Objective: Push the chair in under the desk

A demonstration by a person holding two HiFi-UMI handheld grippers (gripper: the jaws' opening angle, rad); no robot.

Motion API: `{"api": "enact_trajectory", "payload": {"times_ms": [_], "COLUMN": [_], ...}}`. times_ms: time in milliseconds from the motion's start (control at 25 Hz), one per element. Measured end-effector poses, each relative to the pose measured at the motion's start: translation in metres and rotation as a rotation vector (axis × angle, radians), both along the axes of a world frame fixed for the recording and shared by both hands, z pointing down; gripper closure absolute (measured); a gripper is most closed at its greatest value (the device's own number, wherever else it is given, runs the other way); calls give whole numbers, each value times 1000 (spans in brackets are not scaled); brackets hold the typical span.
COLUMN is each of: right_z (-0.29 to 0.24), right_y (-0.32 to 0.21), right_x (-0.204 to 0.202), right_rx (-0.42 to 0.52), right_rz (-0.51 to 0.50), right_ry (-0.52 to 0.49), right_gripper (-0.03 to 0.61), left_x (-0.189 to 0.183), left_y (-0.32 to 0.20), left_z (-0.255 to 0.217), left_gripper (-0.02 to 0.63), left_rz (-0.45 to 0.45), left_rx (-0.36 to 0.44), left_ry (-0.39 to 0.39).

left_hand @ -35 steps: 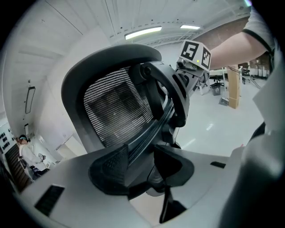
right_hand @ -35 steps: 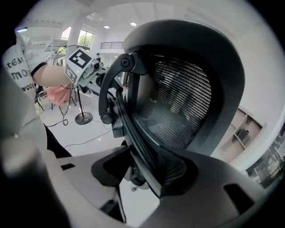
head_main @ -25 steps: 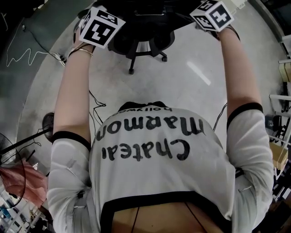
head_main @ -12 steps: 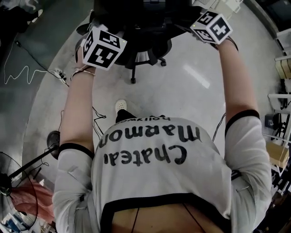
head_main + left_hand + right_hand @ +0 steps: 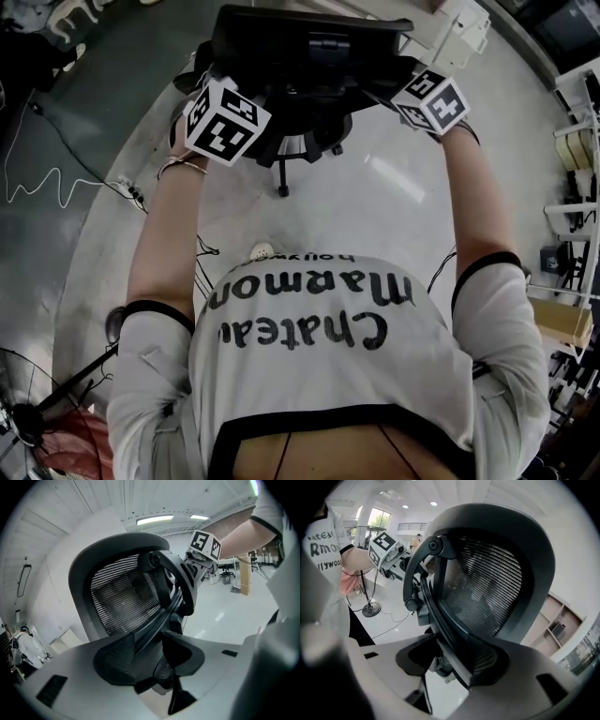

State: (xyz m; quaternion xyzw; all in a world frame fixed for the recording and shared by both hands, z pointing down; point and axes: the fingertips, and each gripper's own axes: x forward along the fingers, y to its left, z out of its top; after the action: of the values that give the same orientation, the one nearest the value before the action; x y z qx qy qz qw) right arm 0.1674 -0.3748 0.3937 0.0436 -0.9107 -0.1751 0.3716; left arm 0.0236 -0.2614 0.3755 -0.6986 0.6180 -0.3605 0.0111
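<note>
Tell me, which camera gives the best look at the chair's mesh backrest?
The right gripper view: the mesh backrest fills most of it, large and sharp. The left gripper view shows it smaller, partly behind its support arm; the head view catches only its top.

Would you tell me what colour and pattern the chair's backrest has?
The backrest is black: fine ribbed mesh in a frame, clearest in the right gripper view.

White tee [image 5: 328,375], black sleeve/hem bands, black lettering; thin bracelet [image 5: 183,166] just behind left gripper [image 5: 152,659]; it and right gripper [image 5: 450,660] pale grey, dark pads [image 5: 113,660], black-white marker cubes [image 5: 228,122].
</note>
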Motion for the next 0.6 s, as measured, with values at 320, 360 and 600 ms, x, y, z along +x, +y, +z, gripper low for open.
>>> {"api": "enact_trajectory", "payload": {"times_ms": [320,360,600], "right_z": [3,3,-1], "right_y": [-2,-3,3], "right_x": [-110,-122,-151], "right_rx": [19,23,34], "right_rz": [119,137,195], "right_ry": [-10,-17,-35], "right_gripper": [359,357,360], "left_x": [-122,-135,-172], "left_y": [-20,-24,-37], "left_z": [5,6,-3], "left_gripper": [434,434,408], "left_rz": [88,102,141], "left_rx": [-7,-2,12], "left_ry": [44,60,213]}}
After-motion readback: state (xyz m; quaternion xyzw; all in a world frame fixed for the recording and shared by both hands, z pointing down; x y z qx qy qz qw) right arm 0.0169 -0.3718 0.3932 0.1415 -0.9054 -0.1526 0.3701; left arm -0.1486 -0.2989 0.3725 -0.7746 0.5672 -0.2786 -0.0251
